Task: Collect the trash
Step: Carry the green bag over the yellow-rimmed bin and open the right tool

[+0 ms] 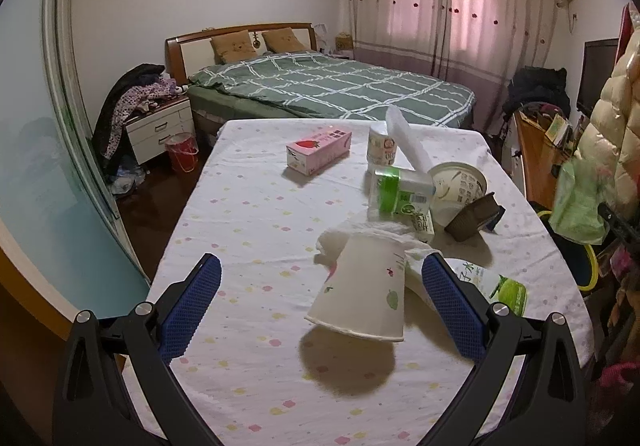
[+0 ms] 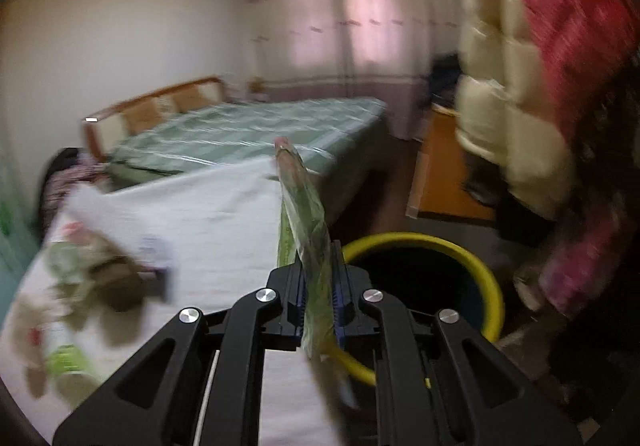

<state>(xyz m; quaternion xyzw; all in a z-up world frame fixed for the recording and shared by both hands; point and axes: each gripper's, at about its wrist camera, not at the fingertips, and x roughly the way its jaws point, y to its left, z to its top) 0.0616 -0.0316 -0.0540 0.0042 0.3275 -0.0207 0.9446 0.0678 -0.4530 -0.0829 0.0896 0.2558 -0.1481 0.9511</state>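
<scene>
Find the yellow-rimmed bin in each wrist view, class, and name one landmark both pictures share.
Left wrist view: only an arc of the yellow-rimmed bin shows, far right, past the table's edge.
Right wrist view: lower centre-right, just beyond the right gripper shut on a green wrapper.
Shared landmark: the green checked bed.

Pretty blurry here, but the right gripper [image 2: 320, 278] has its jaws clamped on a green wrapper [image 2: 306, 213], yellow-rimmed bin [image 2: 486, 270] just behind.
</scene>
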